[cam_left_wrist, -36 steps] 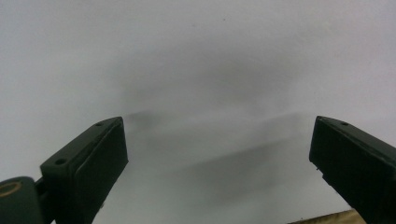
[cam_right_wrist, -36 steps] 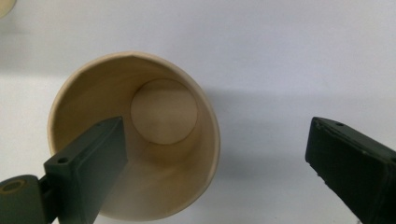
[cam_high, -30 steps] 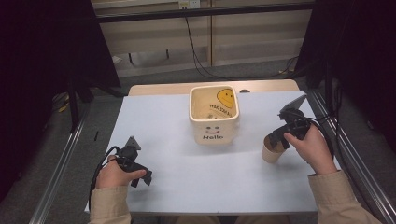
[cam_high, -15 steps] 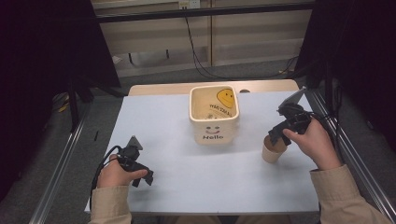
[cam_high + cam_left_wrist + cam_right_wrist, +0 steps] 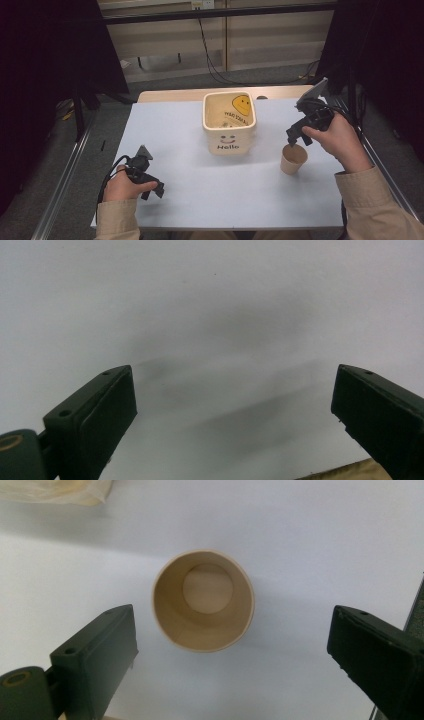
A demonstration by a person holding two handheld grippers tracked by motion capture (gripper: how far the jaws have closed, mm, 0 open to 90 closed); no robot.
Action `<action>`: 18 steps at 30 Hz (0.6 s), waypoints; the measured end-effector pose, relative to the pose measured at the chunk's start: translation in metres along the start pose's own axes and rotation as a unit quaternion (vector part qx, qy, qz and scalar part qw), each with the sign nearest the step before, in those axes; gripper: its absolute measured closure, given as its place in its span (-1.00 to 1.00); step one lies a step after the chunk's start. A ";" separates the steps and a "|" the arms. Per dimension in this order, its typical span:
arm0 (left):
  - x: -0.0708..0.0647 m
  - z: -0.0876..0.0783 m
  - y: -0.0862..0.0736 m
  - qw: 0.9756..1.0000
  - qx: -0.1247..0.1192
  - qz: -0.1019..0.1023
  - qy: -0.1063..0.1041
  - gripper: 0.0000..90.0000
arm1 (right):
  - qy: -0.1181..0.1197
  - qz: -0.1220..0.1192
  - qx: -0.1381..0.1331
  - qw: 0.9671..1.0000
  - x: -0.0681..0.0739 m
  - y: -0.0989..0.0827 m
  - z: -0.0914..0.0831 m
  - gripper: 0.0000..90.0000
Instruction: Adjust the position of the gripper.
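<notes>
A small tan paper cup [image 5: 293, 158] stands upright and empty on the white table, right of centre. My right gripper [image 5: 299, 138] hovers just above it, open, apart from the cup. Looking down from the right gripper view, the cup [image 5: 203, 600] sits between and beyond the two wide-spread jaws, its inside bare. My left gripper [image 5: 152, 189] rests low near the table's front left, held in a hand. In the left gripper view its jaws stand wide apart over bare white tabletop [image 5: 210, 315], nothing between them.
A cream square container [image 5: 229, 123] with a yellow smiley and the word "Hello" stands at the table's middle back, left of the cup. Its corner [image 5: 55, 491] appears at the top left of the right gripper view. Metal rails run along both table sides.
My right gripper has lifted off the cup and moved up and back, leaving the cup standing on the table. The left gripper has stayed put.
</notes>
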State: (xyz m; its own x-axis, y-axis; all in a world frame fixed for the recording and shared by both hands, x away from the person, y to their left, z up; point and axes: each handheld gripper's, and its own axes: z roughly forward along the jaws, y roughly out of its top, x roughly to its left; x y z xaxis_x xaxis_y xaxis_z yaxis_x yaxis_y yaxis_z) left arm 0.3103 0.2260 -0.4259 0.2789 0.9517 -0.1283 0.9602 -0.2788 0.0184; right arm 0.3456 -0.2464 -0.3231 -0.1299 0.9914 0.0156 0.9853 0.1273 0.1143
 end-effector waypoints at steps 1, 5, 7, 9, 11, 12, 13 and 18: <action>0.000 0.000 0.000 1.000 0.000 0.000 -0.001 -0.91 | 0.002 -0.001 0.000 1.000 0.001 0.001 -0.002 -0.87; 0.000 0.000 0.000 1.000 0.001 0.000 -0.003 -0.91 | -0.002 -0.005 0.004 1.000 0.003 0.005 -0.010 -0.87; 0.000 0.001 -0.001 1.000 -0.003 -0.001 -0.003 -0.91 | -0.009 -0.006 0.010 1.000 0.004 0.009 -0.018 -0.86; 0.001 0.000 -0.001 1.000 -0.004 0.001 0.001 -0.91 | -0.008 -0.009 0.010 1.000 0.004 0.010 -0.021 -0.85; 0.000 0.000 -0.001 1.000 -0.003 0.002 0.000 -0.91 | -0.011 -0.009 0.012 1.000 0.004 0.012 -0.026 -0.86; 0.001 0.000 -0.001 1.000 -0.002 0.006 0.001 -0.91 | -0.012 -0.008 0.014 1.000 0.004 0.013 -0.029 -0.86; 0.001 -0.001 -0.001 1.000 -0.002 0.005 0.000 -0.91 | -0.013 -0.010 0.015 1.000 0.004 0.014 -0.032 -0.86; 0.001 -0.001 -0.002 1.000 -0.002 0.006 0.002 -0.91 | -0.011 -0.011 0.012 1.000 0.007 0.019 -0.042 -0.87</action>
State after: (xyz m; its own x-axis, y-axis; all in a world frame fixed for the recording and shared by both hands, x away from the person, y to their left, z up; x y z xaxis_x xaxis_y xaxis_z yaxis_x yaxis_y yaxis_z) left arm 0.3089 0.2273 -0.4255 0.2911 0.9487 -0.1232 0.9566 -0.2904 0.0237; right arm 0.3585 -0.2385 -0.2789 -0.1486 0.9889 -0.0080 0.9847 0.1487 0.0906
